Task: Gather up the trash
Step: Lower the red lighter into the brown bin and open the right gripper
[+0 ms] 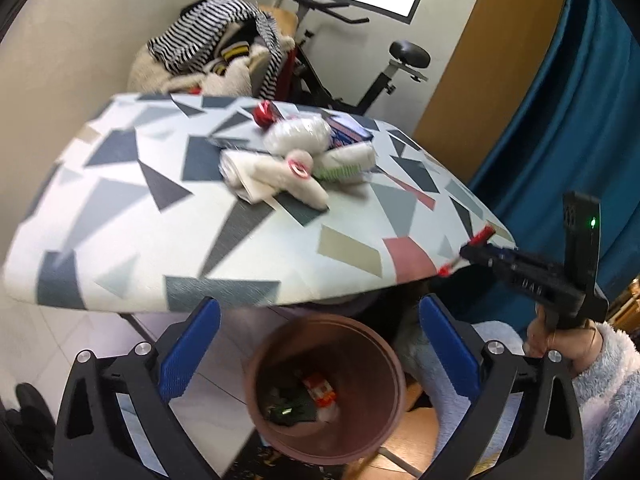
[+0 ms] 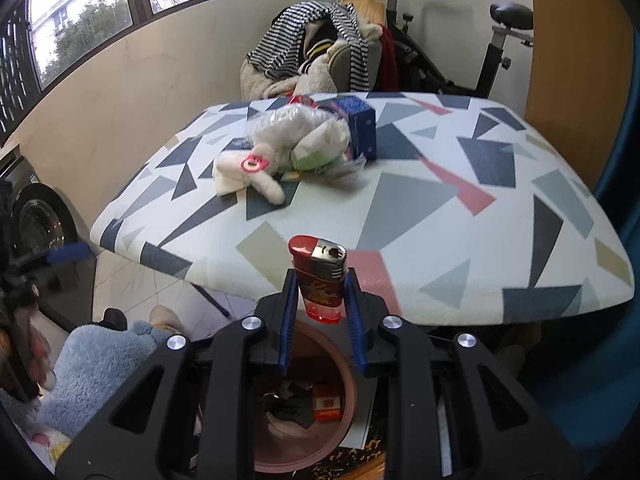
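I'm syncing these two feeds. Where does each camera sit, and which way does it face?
Left wrist: on the open left gripper, above the bin, facing the table; the right gripper and hand show.
Right wrist: on the right gripper holding a lighter over the bin, facing the table.
Shared: table, bin, trash pile.
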The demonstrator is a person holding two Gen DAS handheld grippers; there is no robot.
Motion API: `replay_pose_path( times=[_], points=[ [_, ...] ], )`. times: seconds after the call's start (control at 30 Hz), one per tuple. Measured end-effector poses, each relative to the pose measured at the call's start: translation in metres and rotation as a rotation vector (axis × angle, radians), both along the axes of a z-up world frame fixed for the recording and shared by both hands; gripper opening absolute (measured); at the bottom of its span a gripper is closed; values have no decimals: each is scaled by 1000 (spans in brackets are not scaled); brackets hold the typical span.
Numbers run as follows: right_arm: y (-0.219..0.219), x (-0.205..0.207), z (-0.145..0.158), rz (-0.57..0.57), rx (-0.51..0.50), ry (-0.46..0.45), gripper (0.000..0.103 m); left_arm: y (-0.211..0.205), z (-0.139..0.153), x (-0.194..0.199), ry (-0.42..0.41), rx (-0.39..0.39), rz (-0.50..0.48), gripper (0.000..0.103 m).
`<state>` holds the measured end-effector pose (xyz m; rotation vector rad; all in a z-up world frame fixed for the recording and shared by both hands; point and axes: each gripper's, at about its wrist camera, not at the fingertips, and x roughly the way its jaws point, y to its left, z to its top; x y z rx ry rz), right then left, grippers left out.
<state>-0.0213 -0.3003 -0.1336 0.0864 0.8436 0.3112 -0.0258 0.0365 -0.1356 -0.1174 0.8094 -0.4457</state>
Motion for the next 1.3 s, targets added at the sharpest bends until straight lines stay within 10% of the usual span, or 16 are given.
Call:
replay_pose_path(
  times=[0.8,1.3],
  points=[
    [77,-19,-70,176,9,309,26,42,16,-8,-83,72,181,97],
    [92,-23,-81,225,-46,336,28,44,8,-4,-58,77,193,97]
  ],
)
